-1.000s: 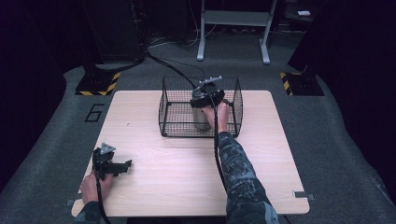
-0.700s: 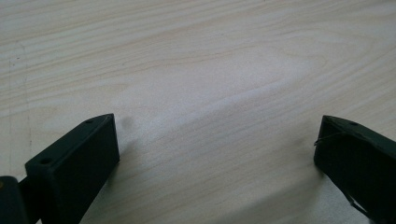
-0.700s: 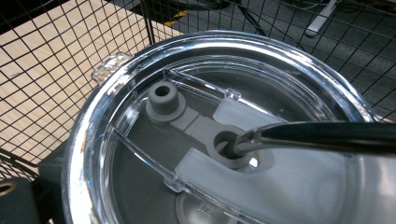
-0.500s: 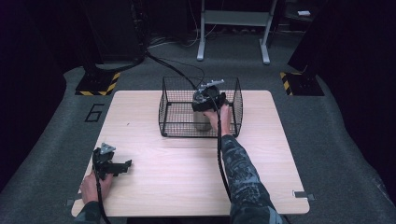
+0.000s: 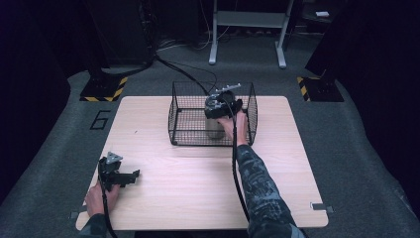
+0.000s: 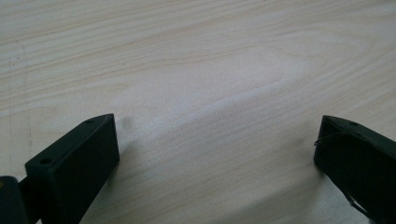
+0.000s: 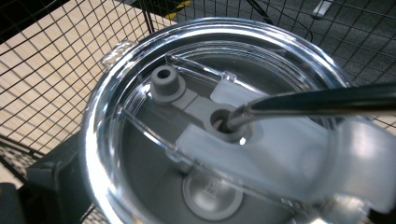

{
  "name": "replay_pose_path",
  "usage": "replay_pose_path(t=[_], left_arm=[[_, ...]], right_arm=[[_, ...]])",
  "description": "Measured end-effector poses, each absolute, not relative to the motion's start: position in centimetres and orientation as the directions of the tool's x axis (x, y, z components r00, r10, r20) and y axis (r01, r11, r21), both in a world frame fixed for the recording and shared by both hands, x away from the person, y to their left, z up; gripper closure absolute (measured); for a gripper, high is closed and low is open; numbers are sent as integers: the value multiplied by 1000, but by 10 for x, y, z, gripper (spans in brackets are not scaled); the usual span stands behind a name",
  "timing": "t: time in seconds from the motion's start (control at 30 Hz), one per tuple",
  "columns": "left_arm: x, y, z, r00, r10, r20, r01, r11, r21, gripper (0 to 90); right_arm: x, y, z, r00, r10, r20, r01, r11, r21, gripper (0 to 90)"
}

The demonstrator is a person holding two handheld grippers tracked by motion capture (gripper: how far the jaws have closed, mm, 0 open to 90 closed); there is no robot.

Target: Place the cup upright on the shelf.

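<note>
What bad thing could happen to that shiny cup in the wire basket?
The tumbler stands inside the wire basket, with the right gripper around it. If it is lifted, it might bump the basket's tall wire walls and tip. The metal straw sticks out sideways through the clear lid, so it could catch on the wires. The left gripper rests open on the table, too far away to steady the basket.

The counter (image 5: 163, 198) is pale wood with fine grain. A black wire basket (image 5: 184, 119) holds a silver tumbler (image 5: 214, 124) with a clear lid (image 7: 140, 93). Both claws are black, and the right sleeve (image 5: 260, 191) is camouflage-patterned.
</note>
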State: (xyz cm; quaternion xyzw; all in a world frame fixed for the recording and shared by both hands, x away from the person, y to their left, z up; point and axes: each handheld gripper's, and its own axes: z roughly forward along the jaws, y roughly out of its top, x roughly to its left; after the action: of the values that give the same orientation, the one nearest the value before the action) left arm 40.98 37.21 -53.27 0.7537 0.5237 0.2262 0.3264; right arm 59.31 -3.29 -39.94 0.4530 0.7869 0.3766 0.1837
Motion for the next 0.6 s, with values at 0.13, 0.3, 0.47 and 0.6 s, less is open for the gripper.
replay_pose_path(t=[0.13,0.3,0.47,0.6], left_arm=[[410,372,-533,349,937,-1,642,-238,729,0],[410,372,-533,351,936,-2,643,-239,727,0],[410,372,-533,349,937,-1,642,-238,729,0],[410,372,-533,350,937,0,642,-239,729,0]], right_arm=[[588,-37,-394,-527,848,59,581,308,753,0],[577,-47,-386,-529,846,65,587,309,748,0],[564,-56,-377,-540,840,61,583,321,747,0],[552,-63,-370,-552,832,48,563,331,757,0]])
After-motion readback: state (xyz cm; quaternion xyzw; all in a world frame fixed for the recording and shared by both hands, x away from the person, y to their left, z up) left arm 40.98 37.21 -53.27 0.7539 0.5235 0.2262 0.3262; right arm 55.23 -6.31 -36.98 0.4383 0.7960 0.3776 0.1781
